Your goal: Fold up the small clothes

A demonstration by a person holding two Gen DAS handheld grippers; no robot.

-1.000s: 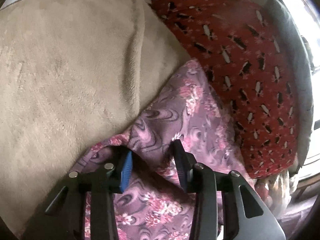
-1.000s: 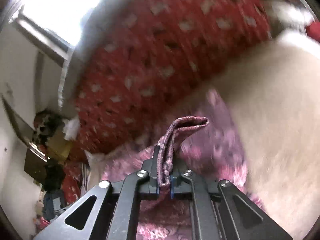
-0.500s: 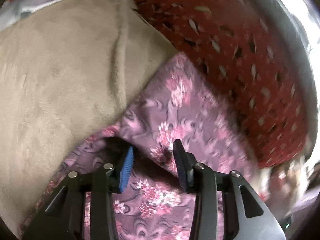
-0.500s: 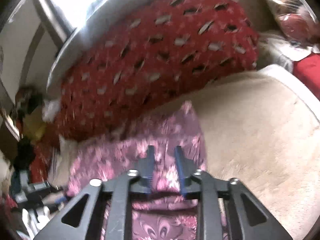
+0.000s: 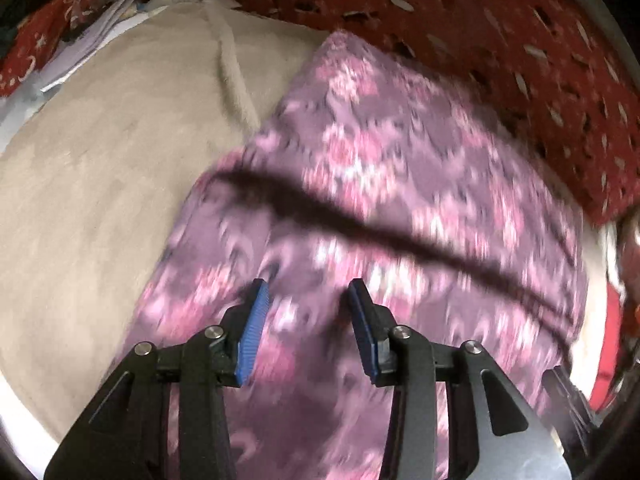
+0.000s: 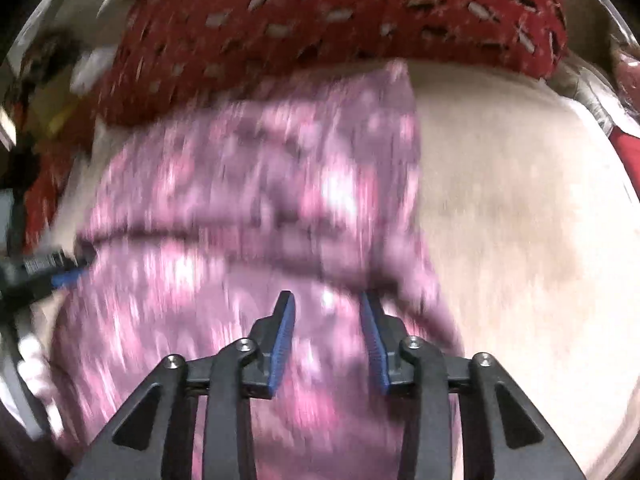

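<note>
A purple garment with pink flowers (image 5: 400,168) lies folded over on a beige blanket (image 5: 100,168); a dark fold line crosses it. It also shows in the right wrist view (image 6: 260,184), blurred. My left gripper (image 5: 307,292) is open and empty above the garment's near part. My right gripper (image 6: 327,302) is open and empty above the garment near its right edge. The left gripper's tip (image 6: 48,266) shows at the left edge of the right wrist view.
A red patterned pillow (image 5: 500,32) lies behind the garment, also in the right wrist view (image 6: 320,20). Papers and red fabric (image 5: 80,32) sit at the back left. The beige blanket (image 6: 520,220) stretches to the right of the garment.
My right gripper let go of the garment's edge and opened. Both grippers pulled back and up. The garment now lies folded over on the blanket.
</note>
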